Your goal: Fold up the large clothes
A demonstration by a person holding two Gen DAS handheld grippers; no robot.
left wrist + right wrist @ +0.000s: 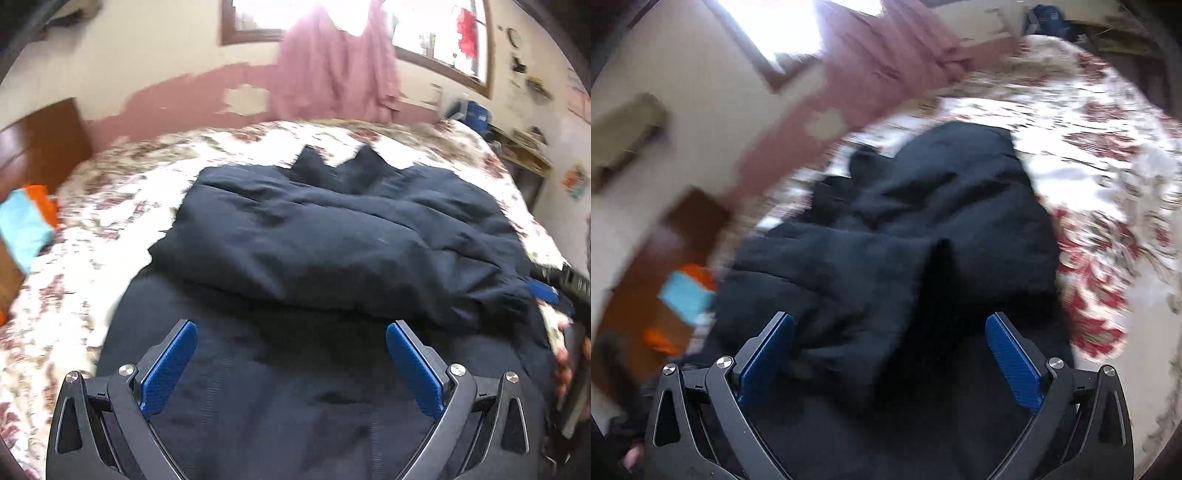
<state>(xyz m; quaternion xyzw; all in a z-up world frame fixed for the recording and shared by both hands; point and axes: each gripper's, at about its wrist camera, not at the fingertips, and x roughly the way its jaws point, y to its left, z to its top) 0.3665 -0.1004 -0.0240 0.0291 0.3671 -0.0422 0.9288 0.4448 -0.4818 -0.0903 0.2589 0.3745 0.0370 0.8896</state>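
Observation:
A large dark navy garment (332, 240) lies on the flowered bedspread (110, 229), its far part folded back over the near part in a thick layer. My left gripper (291, 328) hovers over the near flat part, open wide with nothing between its blue pads (168, 369). In the right wrist view the same garment (905, 240) looks bunched and creased, and my right gripper (890, 321) stands open above it, empty. The right gripper (554, 291) and a hand (563, 365) show at the right edge of the left wrist view.
A pink curtain (332, 62) hangs under bright windows behind the bed. A wooden headboard (33, 144) stands at the left with orange and light blue cloth (26, 229) beside it. Cluttered shelves (524, 147) line the right wall. Bare bedspread (1108, 166) lies right of the garment.

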